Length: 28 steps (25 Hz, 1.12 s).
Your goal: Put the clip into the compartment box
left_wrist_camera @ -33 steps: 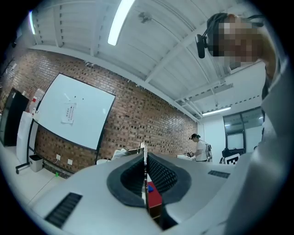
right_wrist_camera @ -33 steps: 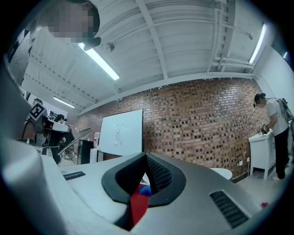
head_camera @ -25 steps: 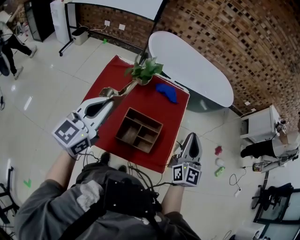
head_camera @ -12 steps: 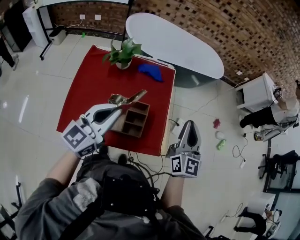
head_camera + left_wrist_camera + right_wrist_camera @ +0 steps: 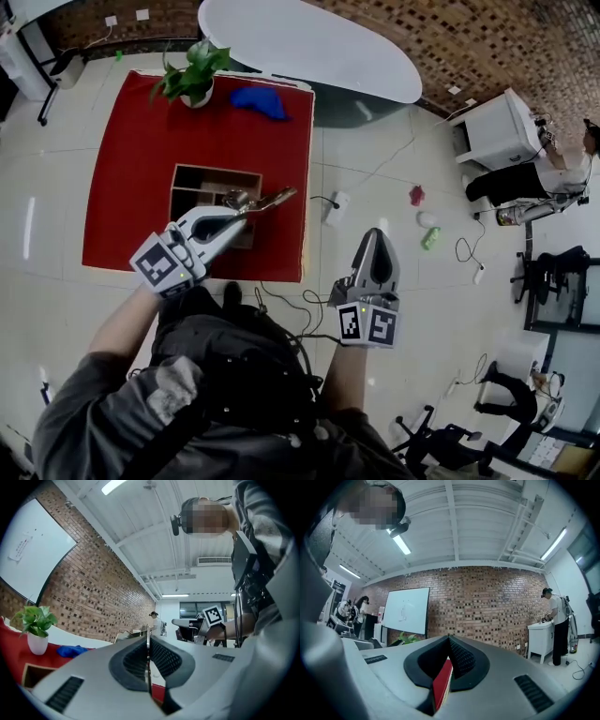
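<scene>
My left gripper point(image 5: 240, 208) has come back from the bench's point(image 5: 122, 187) far side, beside the plant point(image 5: 192, 77), toward the near edge. The clip point(image 5: 272, 198) in its jaws, which reached out by the plant before, now sticks out past the box's point(image 5: 211, 170) right side, toward the bench's right edge. My right gripper point(image 5: 374, 236), earlier at the near right corner, now hangs over the floor point(image 5: 394, 141), apart from that edge.

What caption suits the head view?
Left hand-held gripper holds the metal clip over the edge of the wooden compartment box on the red table.
</scene>
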Available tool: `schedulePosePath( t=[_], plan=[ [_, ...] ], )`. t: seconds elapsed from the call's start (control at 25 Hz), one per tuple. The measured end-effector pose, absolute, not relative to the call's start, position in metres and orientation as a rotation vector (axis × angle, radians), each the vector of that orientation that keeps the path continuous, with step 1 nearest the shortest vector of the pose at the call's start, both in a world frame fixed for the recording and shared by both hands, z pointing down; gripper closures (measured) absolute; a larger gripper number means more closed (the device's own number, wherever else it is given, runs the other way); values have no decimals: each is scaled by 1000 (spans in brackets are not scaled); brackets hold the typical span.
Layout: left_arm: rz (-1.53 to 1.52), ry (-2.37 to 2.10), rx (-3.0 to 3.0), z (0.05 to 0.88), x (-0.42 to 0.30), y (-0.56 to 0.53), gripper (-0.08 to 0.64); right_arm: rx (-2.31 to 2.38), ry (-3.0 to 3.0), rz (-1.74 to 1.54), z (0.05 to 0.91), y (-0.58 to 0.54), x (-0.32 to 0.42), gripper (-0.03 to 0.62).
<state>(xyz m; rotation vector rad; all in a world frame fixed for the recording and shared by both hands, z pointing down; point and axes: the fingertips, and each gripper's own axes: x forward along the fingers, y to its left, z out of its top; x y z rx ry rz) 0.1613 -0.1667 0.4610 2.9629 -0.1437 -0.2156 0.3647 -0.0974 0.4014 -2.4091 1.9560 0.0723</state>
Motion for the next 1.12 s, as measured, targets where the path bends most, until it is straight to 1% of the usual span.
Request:
schedulePosePath(
  t=[0.16,0.36,0.56,0.64,0.68,0.72,0.76,0.84,1.04,1.08,1.12],
  plan=[
    [-177,-97,2967,491,169,-172,537,-2430,1953,75,411,-105,372,592],
    [-25,-87,3025,533,170,-172,535,-2409,1952,60,424,-123,373,592],
    [151,-80,3106,555,165,-163,533,-2403,1966,34,431,-126,369,592],
    [172,-86,3108,558,162,-162,515,-2398,1968,29,431,-127,367,592],
    [163,-93,3105,557,160,-162,500,-2392,1970,29,430,-128,365,592],
    [143,-104,3097,554,158,-163,447,-2388,1973,29,429,-129,364,592],
    [121,-118,3088,550,156,-164,424,-2384,1975,29,428,-130,362,592],
    [82,-151,3075,539,151,-166,402,-2379,1979,29,426,-129,360,592],
    [-90,-349,2986,491,124,-191,402,-2347,1984,47,416,-138,348,592],
    [-139,-403,2969,477,115,-199,419,-2329,1980,59,411,-141,345,592],
    [-188,-453,2961,462,107,-207,454,-2309,1972,76,404,-143,342,592]
  ],
)
